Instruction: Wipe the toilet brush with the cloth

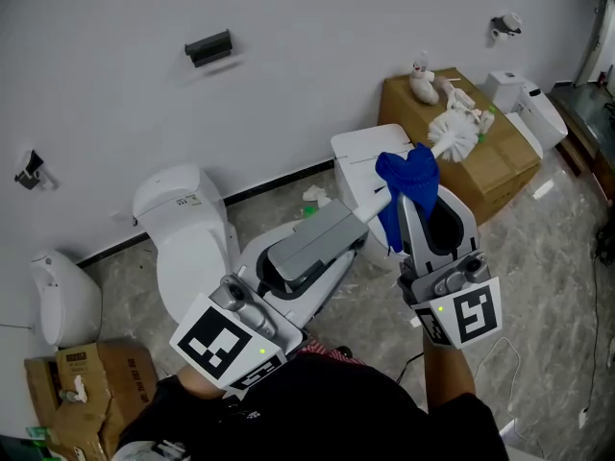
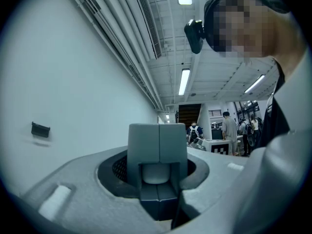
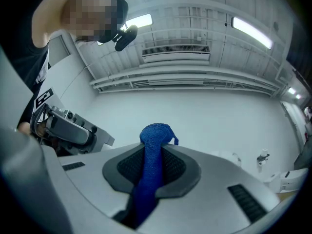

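Left hand-held gripper [image 1: 356,221] angled up and right, clamped on one white toilet brush [image 1: 459,134] by its handle, right hand-held gripper [image 1: 415,198] tilted upward, pinching one blue cloth [image 1: 408,173] over that handle.

The left gripper [image 1: 351,227] pointed roughly level, its jaws closed on the handle of the toilet brush [image 1: 459,133], which stuck out beyond its tips. The right gripper [image 1: 415,205], close beside it, tilted upward, jaws clamped on the cloth [image 1: 408,173] bunched at their tips.
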Motion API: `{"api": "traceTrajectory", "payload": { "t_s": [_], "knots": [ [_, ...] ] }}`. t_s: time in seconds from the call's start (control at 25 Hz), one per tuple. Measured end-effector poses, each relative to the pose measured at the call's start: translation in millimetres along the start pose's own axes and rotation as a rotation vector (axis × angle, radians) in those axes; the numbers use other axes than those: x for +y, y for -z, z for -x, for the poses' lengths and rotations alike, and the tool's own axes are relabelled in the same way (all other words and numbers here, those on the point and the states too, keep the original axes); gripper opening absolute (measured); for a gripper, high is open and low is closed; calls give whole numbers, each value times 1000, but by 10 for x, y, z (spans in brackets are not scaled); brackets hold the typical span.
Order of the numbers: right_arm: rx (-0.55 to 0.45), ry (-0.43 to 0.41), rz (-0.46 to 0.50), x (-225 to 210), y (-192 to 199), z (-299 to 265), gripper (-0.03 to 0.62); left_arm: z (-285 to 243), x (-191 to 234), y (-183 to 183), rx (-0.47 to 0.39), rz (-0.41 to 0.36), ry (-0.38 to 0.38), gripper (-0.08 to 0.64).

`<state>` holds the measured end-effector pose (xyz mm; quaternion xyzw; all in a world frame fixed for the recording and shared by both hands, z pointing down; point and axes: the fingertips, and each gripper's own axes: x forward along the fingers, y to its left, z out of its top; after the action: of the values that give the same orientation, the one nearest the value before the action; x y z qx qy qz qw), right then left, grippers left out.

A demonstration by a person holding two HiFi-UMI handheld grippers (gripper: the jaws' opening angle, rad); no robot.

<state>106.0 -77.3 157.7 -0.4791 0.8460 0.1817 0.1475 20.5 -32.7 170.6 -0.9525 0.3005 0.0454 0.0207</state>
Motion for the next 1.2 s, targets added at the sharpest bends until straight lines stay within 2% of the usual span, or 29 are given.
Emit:
{"api": "traceTrajectory", "payload": {
  "t_s": [1.2],
  "knots": [
    [33, 59, 31, -211, 9, -5, 64, 80, -29, -49, -4, 10, 9, 161]
  ]
}}
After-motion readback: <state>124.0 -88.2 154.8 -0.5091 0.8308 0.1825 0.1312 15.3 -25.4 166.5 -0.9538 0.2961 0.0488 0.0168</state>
